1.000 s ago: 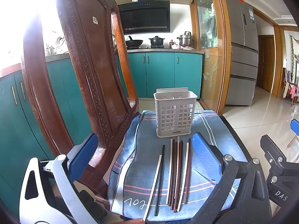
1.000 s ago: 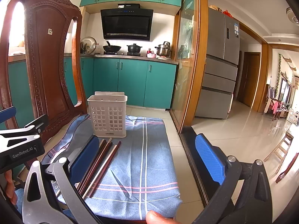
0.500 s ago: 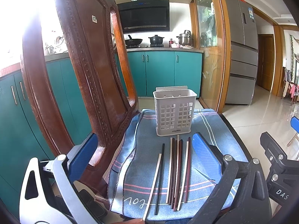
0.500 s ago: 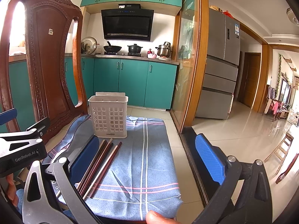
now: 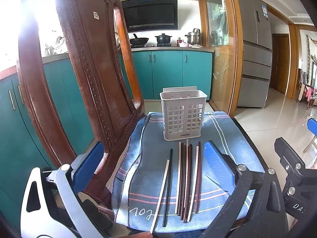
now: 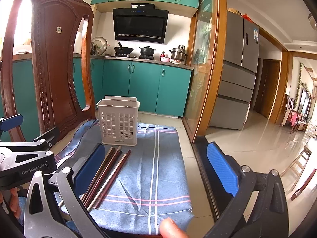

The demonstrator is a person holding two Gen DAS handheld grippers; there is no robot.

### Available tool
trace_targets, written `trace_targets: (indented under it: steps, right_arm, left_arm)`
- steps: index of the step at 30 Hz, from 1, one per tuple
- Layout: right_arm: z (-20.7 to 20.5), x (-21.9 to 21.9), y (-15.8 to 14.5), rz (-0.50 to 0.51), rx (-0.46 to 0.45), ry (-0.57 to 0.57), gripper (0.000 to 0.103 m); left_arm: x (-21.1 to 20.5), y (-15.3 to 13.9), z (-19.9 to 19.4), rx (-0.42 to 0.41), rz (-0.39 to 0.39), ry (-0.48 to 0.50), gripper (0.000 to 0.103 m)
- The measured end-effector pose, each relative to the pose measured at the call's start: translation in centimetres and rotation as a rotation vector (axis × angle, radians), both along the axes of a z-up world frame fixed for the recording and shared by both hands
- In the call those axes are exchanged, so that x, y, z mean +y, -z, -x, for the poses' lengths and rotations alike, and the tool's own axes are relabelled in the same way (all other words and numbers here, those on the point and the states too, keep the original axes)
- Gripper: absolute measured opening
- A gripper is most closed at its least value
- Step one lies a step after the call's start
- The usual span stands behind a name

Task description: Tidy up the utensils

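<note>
Several chopsticks point(image 5: 186, 180), white, black and dark red, lie side by side on a blue cloth point(image 5: 221, 138), pointing at a white slotted utensil basket point(image 5: 182, 115) that stands upright at the cloth's far end. My left gripper point(image 5: 152, 160) is open and empty, hovering above the chopsticks' near ends. My right gripper point(image 6: 156, 164) is open and empty, over the cloth to the right of the chopsticks point(image 6: 107, 174). The basket point(image 6: 118, 123) appears empty.
A carved wooden chair back point(image 5: 83, 83) rises close on the left, touching the cloth's left edge. The cloth point(image 6: 158, 158) covers a dark surface whose right edge point(image 6: 204, 170) drops to a tiled floor. The left gripper's body point(image 6: 25, 158) shows at the right view's left.
Both grippers have crept slightly forward toward the basket. The chopsticks and basket have not moved.
</note>
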State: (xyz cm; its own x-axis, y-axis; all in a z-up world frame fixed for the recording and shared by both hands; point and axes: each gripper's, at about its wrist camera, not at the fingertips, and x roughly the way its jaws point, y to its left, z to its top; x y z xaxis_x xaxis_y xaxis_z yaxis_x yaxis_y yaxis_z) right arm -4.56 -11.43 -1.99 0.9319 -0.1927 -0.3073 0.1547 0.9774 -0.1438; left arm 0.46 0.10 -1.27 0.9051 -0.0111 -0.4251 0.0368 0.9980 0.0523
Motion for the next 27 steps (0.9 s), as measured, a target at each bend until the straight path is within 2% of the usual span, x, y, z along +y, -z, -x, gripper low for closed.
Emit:
trace_targets:
  steps: [8,9,11,13,15,17,18,19,20,21,22,24,27]
  right_arm:
    - [-0.4,-0.3,0.2,-0.012,0.013,0.011,0.100]
    - [-0.9,-0.4,0.4,-0.008,0.039,0.020,0.100]
    - [-2.6,-1.0,1.5,-0.014,0.146,0.016,0.100]
    - [-4.4,-2.1,3.4,-0.067,0.260,0.006,0.100]
    - [-6.0,-3.5,5.8,-0.131,0.364,0.003,0.096]
    - [-7.0,-4.6,7.5,-0.174,0.417,0.006,0.077]
    - [-7.7,-5.2,8.5,-0.206,0.455,0.007,0.071]
    - [-8.2,-5.4,9.0,-0.229,0.480,0.003,0.053]
    - [-8.9,-5.7,9.6,-0.260,0.507,-0.007,0.039]
    - [-9.9,-6.0,10.2,-0.301,0.532,-0.031,0.034]
    - [-10.5,-6.0,10.3,-0.321,0.540,-0.048,0.032]
    - [-12.3,-5.7,10.5,-0.328,0.550,-0.064,0.027]
    - [-14.8,-5.2,10.6,-0.329,0.560,-0.083,0.027]
  left_arm:
    - [0.0,0.0,-0.4,0.016,-0.004,0.002,0.100]
    - [0.0,0.2,-0.6,0.026,-0.010,0.004,0.100]
    - [-0.3,0.8,-1.4,0.067,-0.051,0.006,0.100]
    - [-0.6,2.1,-2.6,0.128,-0.088,0.011,0.100]
    - [-0.3,3.4,-3.5,0.177,-0.070,0.037,0.100]
    - [-0.2,4.5,-4.8,0.232,-0.039,0.104,0.091]
    - [-0.2,5.2,-5.8,0.271,-0.039,0.114,0.075]
    - [-0.2,5.9,-6.9,0.304,-0.037,0.116,0.059]
    - [0.0,6.3,-7.8,0.330,-0.025,0.115,0.052]
    - [0.2,6.9,-9.4,0.375,0.012,0.120,0.038]
    - [0.2,7.5,-10.6,0.408,0.044,0.131,0.030]
    - [-0.3,8.6,-13.4,0.467,0.059,0.143,0.030]
    - [-2.2,10.2,-16.0,0.500,-0.012,0.165,0.030]
